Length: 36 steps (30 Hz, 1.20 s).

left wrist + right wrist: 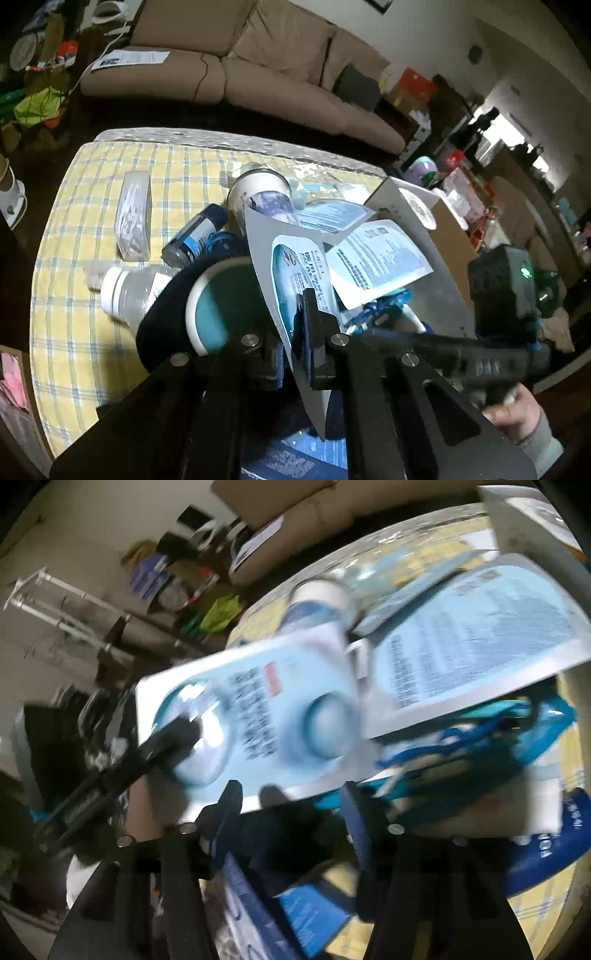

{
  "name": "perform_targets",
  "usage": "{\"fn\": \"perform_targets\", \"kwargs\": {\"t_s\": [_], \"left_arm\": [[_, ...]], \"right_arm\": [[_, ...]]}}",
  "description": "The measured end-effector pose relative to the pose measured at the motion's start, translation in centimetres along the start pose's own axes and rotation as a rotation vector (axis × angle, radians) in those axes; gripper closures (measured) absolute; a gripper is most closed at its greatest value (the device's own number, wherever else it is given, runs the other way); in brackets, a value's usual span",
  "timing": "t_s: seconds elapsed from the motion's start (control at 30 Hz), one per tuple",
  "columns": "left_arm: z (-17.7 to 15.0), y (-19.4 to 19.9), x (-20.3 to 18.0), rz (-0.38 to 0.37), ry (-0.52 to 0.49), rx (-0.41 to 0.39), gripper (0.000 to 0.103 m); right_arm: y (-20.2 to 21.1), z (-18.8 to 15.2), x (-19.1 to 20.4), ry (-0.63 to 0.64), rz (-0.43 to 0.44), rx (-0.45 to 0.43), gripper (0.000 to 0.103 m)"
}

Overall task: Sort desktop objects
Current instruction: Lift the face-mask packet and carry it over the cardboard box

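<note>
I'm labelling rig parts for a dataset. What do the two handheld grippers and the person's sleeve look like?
The left gripper has black angular linkage arms with silver round rivets and dark blue finger pads. The right gripper is built the same; from the left wrist view its black body carries a green indicator light. The sleeve is grey.

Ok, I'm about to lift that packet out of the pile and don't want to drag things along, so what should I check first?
1. Left hand-held gripper shut on the packet: ok, pads pinch its lower edge.
2. Right hand-held gripper clear of the packet: ok, jaws open, nothing between them.
3. Second packet free of the first: not ok, the two overlap.
4. Mug clear: cannot tell, it lies right beside the packet.
5. Blue cord untangled from the packet: cannot tell, right view is blurred.
6. Box ready to receive things: cannot tell, its inside is hidden.
</note>
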<state>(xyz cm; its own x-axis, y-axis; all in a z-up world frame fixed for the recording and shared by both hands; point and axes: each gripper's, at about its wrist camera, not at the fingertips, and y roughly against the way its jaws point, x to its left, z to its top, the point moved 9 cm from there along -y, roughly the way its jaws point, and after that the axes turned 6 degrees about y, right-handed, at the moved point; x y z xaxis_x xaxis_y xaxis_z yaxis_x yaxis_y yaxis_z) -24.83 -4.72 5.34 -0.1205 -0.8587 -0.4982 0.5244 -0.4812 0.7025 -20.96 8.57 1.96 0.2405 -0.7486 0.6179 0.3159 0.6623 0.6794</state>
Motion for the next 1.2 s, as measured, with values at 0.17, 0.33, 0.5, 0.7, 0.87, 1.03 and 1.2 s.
{"fn": "perform_targets", "kwargs": {"t_s": [0.17, 0.33, 0.5, 0.7, 0.87, 1.03, 1.2], "left_arm": [[-2.2, 1.9, 0.7, -0.017, -0.021, -0.001, 0.095], [-4.3, 3.3, 3.1, 0.003, 0.003, 0.004, 0.095], [-5.3, 3.1, 4.3, -0.002, 0.029, 0.018, 0.095], [-5.4, 2.8, 4.0, -0.028, 0.046, 0.023, 0.094], [-5.3, 3.4, 2.9, -0.054, 0.049, 0.01, 0.089], [-4.3, 5.0, -1.5, -0.108, 0.008, -0.011, 0.088], [-3.7, 4.3, -10.5, -0.168, -0.095, 0.003, 0.088]], "right_arm": [[0.8, 1.8, -1.5, -0.036, -0.013, -0.039, 0.041], [-0.7, 2.6, 0.9, 0.075, -0.007, -0.003, 0.041], [-2.5, 1.9, 2.2, 0.11, 0.013, 0.031, 0.041], [-1.5, 1.1, 3.1, 0.113, 0.045, 0.046, 0.062], [0.8, 0.5, 4.3, 0.139, 0.049, 0.047, 0.064], [6.1, 0.8, 4.7, 0.143, 0.084, -0.017, 0.064], [14.6, 0.9, 1.8, 0.131, 0.064, -0.099, 0.064]]}}
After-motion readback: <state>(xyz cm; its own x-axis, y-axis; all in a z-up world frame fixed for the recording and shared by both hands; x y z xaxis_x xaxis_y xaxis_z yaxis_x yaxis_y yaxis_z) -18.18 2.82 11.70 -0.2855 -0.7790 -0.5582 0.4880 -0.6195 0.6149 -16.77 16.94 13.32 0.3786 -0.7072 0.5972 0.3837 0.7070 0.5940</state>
